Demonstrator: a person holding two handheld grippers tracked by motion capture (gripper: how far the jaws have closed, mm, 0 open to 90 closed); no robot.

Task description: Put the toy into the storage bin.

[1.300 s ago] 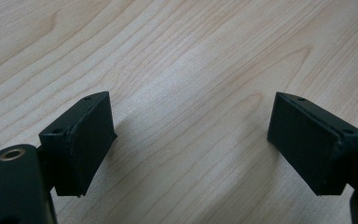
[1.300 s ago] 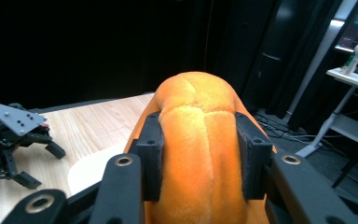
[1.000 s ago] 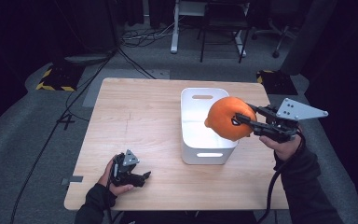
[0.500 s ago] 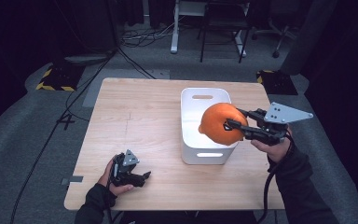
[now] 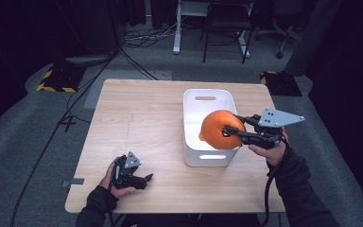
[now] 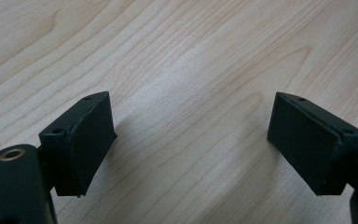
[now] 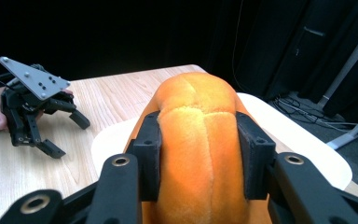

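1. My right gripper [image 5: 230,131] has its fingers clenched on the orange plush toy [image 5: 218,128]; in the right gripper view both pads [image 7: 147,158] press into the toy's sides [image 7: 200,140], and they have just eased apart a little while the toy sits between them.
2. The toy hangs over the white bin [image 5: 207,98], above the near half of its opening, in the high view. I cannot tell whether it touches the bin's floor.
3. The bin stands on the right half of the wooden worktop [image 5: 142,113], its handle slot on the far wall.
4. My left gripper [image 5: 144,179] rests low at the near left corner of the worktop, well apart from the bin.
5. Its fingers [image 6: 81,140] are released and wide apart, with bare wood grain between them in the left gripper view.
6. From the right gripper view I see that left gripper [image 7: 67,133] farther off, its grey plate on top.
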